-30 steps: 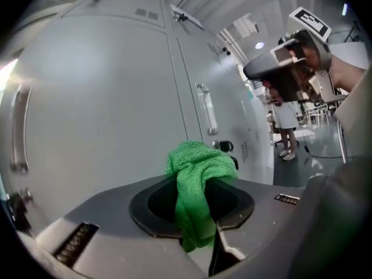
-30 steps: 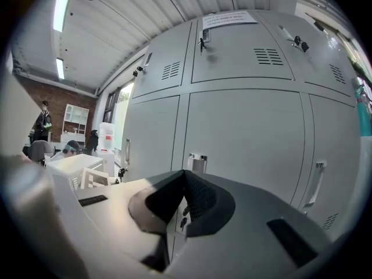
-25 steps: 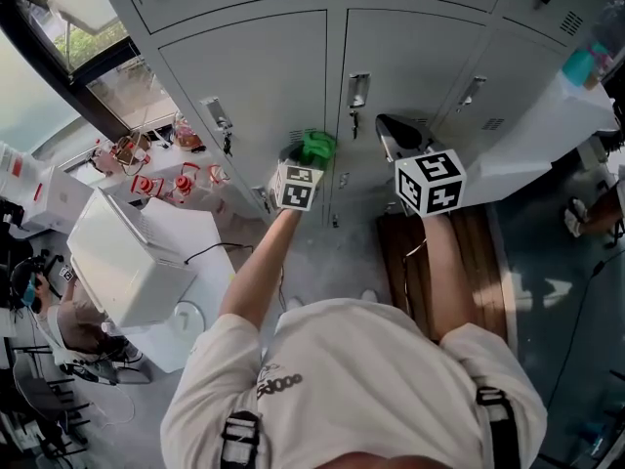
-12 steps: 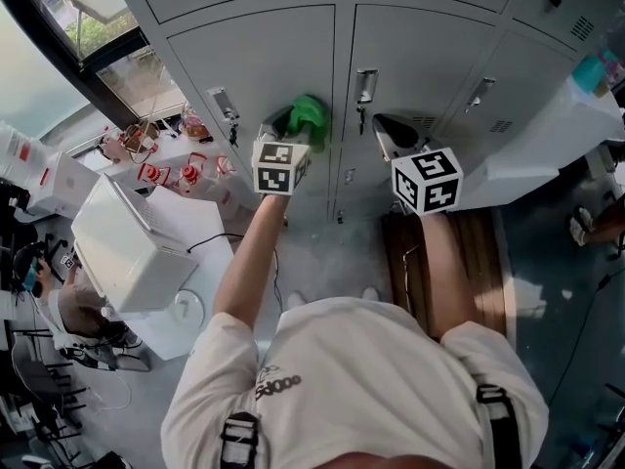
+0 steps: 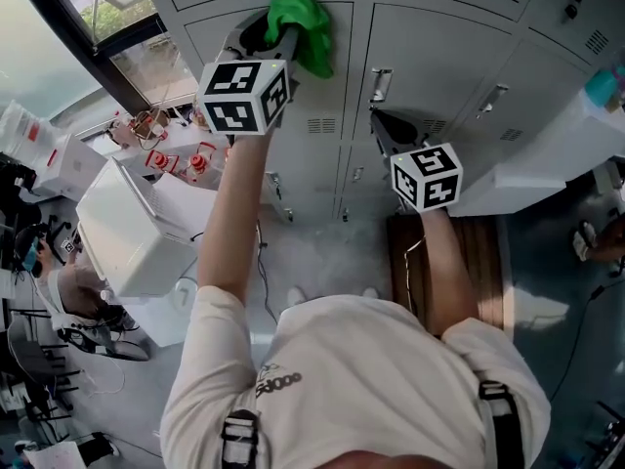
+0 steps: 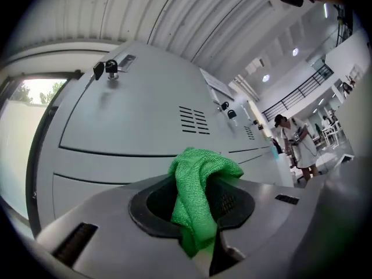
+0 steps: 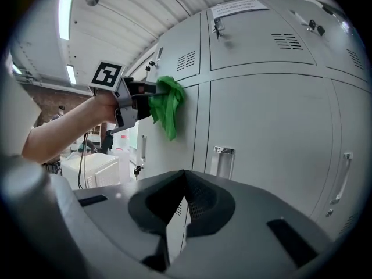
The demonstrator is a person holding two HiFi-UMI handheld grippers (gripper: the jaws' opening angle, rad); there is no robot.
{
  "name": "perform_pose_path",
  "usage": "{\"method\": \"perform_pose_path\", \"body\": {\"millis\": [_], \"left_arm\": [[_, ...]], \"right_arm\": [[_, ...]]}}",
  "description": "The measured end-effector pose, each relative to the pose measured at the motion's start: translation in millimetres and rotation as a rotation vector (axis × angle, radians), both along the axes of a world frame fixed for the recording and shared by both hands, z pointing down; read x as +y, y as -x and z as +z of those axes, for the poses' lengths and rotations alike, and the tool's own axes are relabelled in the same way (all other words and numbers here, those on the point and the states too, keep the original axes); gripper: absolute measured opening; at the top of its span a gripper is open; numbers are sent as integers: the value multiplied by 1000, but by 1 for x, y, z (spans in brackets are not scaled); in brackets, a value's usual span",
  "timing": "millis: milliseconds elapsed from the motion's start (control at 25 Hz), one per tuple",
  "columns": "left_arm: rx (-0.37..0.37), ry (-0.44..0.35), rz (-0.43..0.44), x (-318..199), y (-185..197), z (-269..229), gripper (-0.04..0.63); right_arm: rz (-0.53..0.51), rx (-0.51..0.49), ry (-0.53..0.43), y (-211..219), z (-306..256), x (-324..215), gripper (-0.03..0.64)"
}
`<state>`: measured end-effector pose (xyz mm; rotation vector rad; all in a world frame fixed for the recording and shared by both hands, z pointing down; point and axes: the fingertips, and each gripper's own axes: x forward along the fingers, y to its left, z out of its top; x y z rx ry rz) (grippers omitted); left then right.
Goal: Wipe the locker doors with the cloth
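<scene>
My left gripper (image 5: 273, 32) is raised high and shut on a green cloth (image 5: 305, 27), which is bunched against the upper part of a grey locker door (image 5: 332, 96). In the left gripper view the cloth (image 6: 200, 193) hangs out between the jaws in front of a vented locker door (image 6: 133, 115). My right gripper (image 5: 388, 130) is lower, shut with nothing in it, pointing at the lockers. In the right gripper view, the cloth (image 7: 167, 106) and left gripper (image 7: 145, 102) appear up at the left, beyond the right gripper (image 7: 183, 178).
Metal door handles (image 5: 381, 84) stick out from the lockers. A white box (image 5: 127, 242) sits on a table at the left under a window (image 5: 98, 18). A wooden bench (image 5: 449, 252) stands below the right gripper. A person (image 6: 296, 147) stands far off.
My left gripper has risen up the locker door with the green cloth, from about handle height to near the door's top. The right gripper has barely moved.
</scene>
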<state>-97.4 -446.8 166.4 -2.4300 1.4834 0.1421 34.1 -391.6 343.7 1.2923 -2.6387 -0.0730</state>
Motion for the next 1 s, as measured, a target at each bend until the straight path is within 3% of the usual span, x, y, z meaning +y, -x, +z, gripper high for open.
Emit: {"method": "perform_pose_path", "body": {"millis": [240, 440, 600, 800, 1000], "left_arm": [[2, -28, -21, 0, 7, 4, 118], [-29, 29, -41, -3, 18, 53, 117], [-55, 142, -67, -7, 26, 129, 117], [-40, 338, -72, -11, 34, 226, 117], [-83, 515, -94, -15, 43, 313, 115]], "right_arm": [[-22, -5, 8, 14, 2, -2, 9], [-35, 3, 26, 24, 11, -2, 9], [-27, 11, 32, 26, 16, -3, 9], [-20, 8, 32, 31, 17, -2, 9], [-40, -52, 66, 33, 15, 3, 9]]}}
